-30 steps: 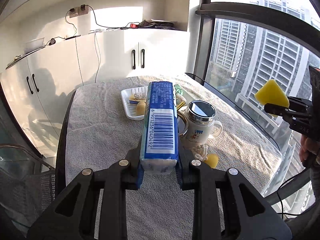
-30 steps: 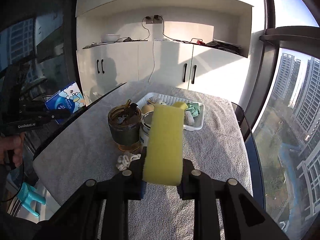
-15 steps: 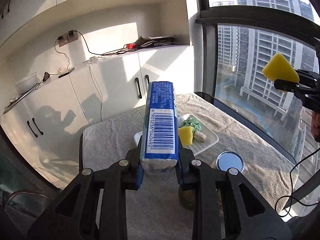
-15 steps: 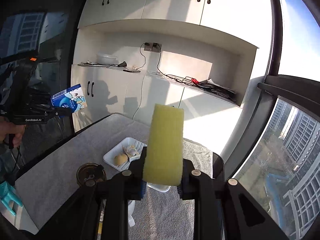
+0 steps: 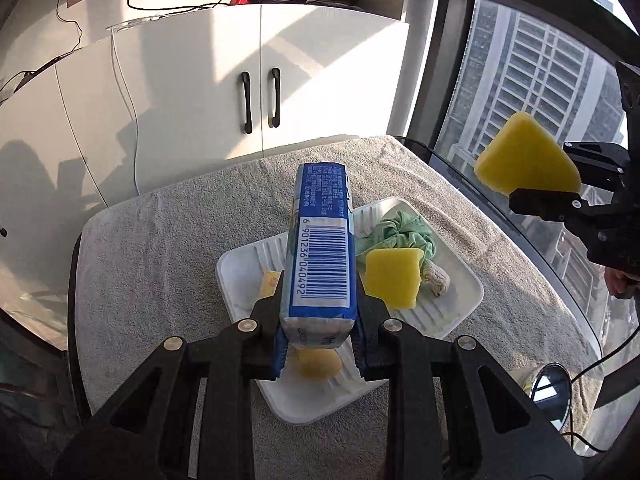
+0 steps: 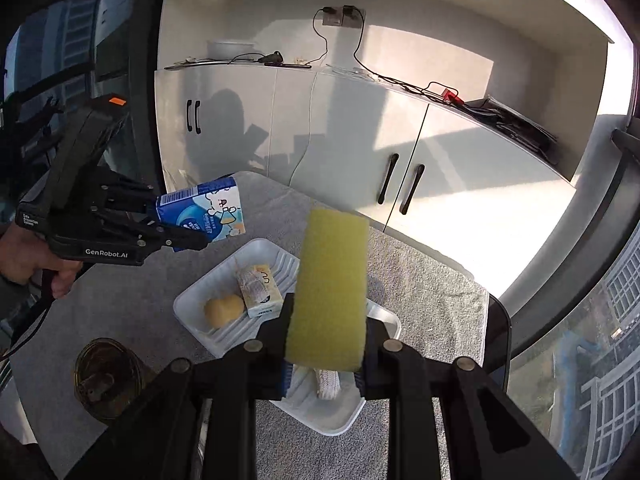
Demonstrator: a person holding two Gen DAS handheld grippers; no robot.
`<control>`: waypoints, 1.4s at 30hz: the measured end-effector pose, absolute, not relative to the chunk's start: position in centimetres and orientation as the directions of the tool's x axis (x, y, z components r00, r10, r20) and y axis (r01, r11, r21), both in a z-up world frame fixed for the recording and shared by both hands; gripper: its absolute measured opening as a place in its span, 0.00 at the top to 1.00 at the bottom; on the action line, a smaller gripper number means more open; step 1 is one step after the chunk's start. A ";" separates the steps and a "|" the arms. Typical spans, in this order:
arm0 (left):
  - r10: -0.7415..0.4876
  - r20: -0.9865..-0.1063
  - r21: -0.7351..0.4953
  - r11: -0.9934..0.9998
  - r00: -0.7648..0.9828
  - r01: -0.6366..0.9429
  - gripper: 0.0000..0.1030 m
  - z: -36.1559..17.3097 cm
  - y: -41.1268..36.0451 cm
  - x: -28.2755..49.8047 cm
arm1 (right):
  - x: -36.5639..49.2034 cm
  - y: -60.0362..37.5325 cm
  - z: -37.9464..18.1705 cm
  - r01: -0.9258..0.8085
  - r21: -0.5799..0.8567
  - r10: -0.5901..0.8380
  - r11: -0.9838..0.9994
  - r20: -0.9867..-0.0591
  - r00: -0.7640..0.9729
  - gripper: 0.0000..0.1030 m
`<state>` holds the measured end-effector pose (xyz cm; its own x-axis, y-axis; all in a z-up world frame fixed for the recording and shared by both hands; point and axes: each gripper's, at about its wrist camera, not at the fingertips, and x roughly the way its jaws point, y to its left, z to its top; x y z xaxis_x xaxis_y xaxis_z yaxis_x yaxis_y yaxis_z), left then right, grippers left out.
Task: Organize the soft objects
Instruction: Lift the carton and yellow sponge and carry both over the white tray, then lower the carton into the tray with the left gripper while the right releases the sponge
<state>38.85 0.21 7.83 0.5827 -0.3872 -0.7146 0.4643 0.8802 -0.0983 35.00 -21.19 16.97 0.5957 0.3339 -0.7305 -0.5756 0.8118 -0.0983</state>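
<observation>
In the white tray [image 5: 460,300] below you: green cloth [image 5: 404,232], yellow sponge piece [image 5: 392,276]; your left gripper [image 5: 318,332] clamps the blue tissue pack [image 5: 320,248], your right gripper [image 6: 324,364] clamps a yellow sponge [image 6: 330,288].

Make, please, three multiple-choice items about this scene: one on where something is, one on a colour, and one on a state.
1. Where does the green cloth lie?
A. in the white tray
B. on the cabinet top
C. in the right tool

2. What colour is the sponge that the right tool holds?
A. pink
B. yellow
C. black

3. In what state is the left tool?
A. open and empty
B. lying on the table
C. shut on the blue tissue pack

Answers:
1. A, since the left wrist view shows the cloth bunched inside the tray, beside a second yellow sponge piece.
2. B, since the block between the fingers is pale yellow in both views.
3. C, since the fingers press both sides of the pack, held in the air above the tray.
</observation>
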 end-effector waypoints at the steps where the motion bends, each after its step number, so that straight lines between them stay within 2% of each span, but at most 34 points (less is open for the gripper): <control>1: -0.385 -0.724 -0.103 0.881 0.572 0.463 0.77 6.9 -0.1 39.8 | 36.1 -20.8 15.7 -0.588 -0.086 0.338 0.804 -0.747 0.573 0.75; 5: -0.391 -0.747 -0.105 0.868 0.538 0.486 0.77 4.5 -1.7 42.0 | 39.2 -19.8 11.2 -0.618 -0.062 0.334 0.784 -0.797 0.504 0.75; 12: -0.395 -0.794 -0.097 0.833 0.463 0.545 0.77 1.5 -4.4 43.2 | 37.5 -20.3 5.8 -0.715 -0.008 0.388 0.699 -0.836 0.388 0.75; 16: -0.408 -0.801 -0.120 0.826 0.438 0.550 0.77 0.4 -4.8 43.9 | 37.3 -19.8 4.9 -0.774 0.056 0.450 0.630 -0.839 0.305 0.75; 21: -0.380 -0.817 -0.083 0.822 0.434 0.563 0.76 -0.1 -5.5 44.1 | 37.2 -18.2 3.8 -0.832 0.103 0.488 0.546 -0.846 0.216 0.75; 28: -0.355 -0.834 -0.069 0.826 0.423 0.559 0.76 -1.2 -6.0 44.5 | 38.2 -17.7 0.8 -0.835 0.118 0.428 0.537 -0.891 0.149 0.74; 32: -0.351 -0.832 -0.073 0.837 0.430 0.542 0.74 -1.2 -5.8 44.5 | 38.6 -18.3 0.2 -0.822 0.107 0.409 0.559 -0.898 0.161 0.69; 34: -0.335 -0.833 -0.058 0.844 0.440 0.532 0.72 -1.4 -5.7 44.5 | 38.5 -18.6 0.1 -0.819 0.104 0.410 0.564 -0.896 0.169 0.63; 42: -0.326 -0.834 -0.044 0.843 0.445 0.536 0.72 -1.6 -6.2 44.4 | 37.9 -18.8 0.0 -0.820 0.086 0.403 0.566 -0.896 0.184 0.63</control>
